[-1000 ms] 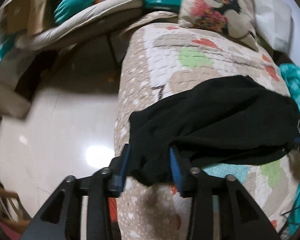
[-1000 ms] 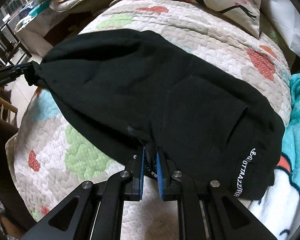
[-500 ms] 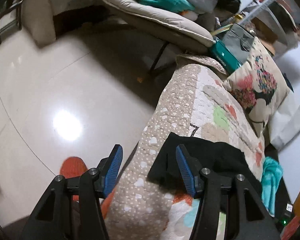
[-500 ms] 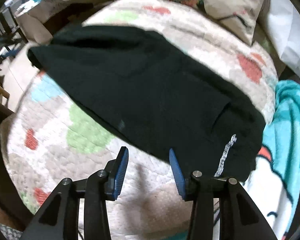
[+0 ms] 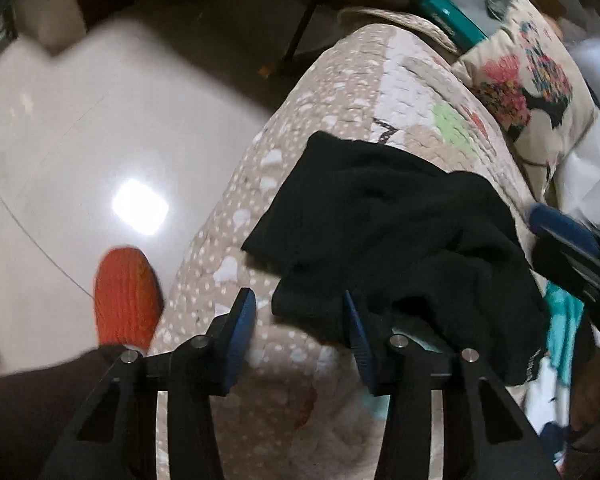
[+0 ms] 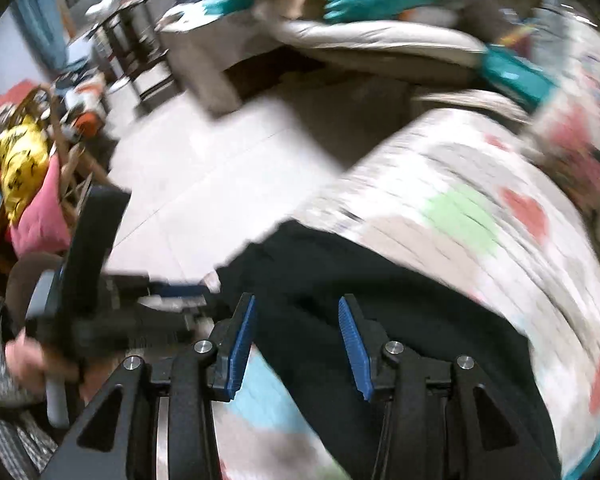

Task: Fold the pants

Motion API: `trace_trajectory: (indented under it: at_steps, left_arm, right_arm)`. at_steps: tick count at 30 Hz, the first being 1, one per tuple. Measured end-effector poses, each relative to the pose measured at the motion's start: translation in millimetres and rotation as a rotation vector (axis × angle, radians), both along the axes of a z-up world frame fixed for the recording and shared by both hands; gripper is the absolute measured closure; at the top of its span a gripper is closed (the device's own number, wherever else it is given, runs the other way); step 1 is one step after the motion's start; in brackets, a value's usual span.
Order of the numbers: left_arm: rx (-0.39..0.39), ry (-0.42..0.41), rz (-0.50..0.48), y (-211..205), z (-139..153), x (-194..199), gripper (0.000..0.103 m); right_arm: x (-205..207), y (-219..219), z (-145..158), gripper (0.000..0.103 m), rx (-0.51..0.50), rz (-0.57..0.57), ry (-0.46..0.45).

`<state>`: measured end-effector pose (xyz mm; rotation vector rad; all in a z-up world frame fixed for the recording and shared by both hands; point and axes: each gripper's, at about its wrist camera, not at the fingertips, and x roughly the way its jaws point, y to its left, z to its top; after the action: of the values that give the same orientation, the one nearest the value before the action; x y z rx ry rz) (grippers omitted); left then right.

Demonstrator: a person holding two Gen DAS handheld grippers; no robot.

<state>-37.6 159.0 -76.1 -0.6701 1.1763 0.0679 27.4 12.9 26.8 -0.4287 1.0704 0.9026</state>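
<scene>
On the quilt (image 5: 340, 92), black pants (image 5: 400, 240) between patterned pillow (image 5: 528, 92) and both grippers' wide, empty fingers (image 5: 240, 320).

Both grippers, clamped on the black pants (image 5: 404, 248) 1 second ago, now stand open and empty. The left gripper (image 5: 296, 320) and right gripper (image 6: 296, 336) hover above the released pants.

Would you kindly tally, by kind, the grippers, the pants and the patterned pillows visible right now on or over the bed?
Grippers: 2, the left gripper and the right gripper, both open and holding nothing.
Black pants: 1, the pants lying folded on the quilt.
Patterned pillows: 1, the pillow at the far end of the quilt.
Total: 4
</scene>
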Motion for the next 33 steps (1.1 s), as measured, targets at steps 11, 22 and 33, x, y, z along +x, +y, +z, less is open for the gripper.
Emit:
trace_trajectory:
  at_steps: [11, 22, 33]
  left_arm:
    - [-0.080, 0.037, 0.073, 9.4, -3.0, -4.9, 0.058]
    - [0.025, 0.027, 0.145, 21.6, 0.9, 18.8, 0.056]
    - [-0.014, 0.029, 0.338, 63.2, 4.5, -2.4, 0.053]
  right_arm:
    - [7.4, 92.9, -76.1, 0.093, -0.235, 0.202, -0.008]
    - [49.8, 115.9, -73.4, 0.088, -0.179, 0.056, 0.003]
    - [83.6, -7.4, 25.5, 0.056, 0.053, -0.268, -0.057]
